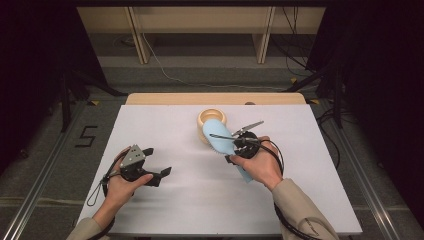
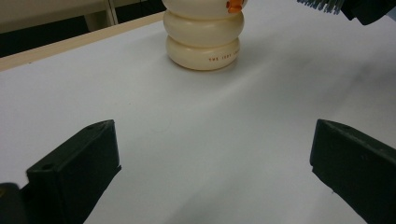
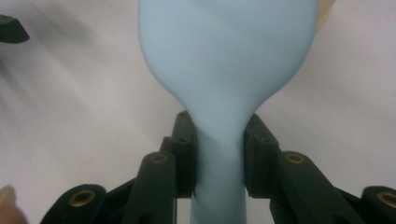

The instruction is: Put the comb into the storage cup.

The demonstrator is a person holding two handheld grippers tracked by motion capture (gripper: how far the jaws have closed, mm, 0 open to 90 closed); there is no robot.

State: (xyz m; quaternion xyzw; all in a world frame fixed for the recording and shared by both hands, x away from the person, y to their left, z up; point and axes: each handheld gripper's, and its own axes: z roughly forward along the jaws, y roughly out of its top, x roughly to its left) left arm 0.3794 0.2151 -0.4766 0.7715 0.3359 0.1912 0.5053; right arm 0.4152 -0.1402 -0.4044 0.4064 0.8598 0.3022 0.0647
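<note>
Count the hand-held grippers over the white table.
2. The left hand-held gripper hovers open near the table's left side; the right hand-held gripper is shut on the pale blue silicone brush beside the cream ribbed jar.

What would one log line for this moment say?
right gripper: shut on blue brush handle | left gripper: open | brush head over cream container

High view above the near edge of the white table (image 1: pixel 165 200), facing forward and down, left gripper view low over the table, facing the cream ringed container (image 2: pixel 203 44) at mid distance, right gripper view tight against the blue brush (image 3: pixel 224 70), container shared by high and left views.
</note>
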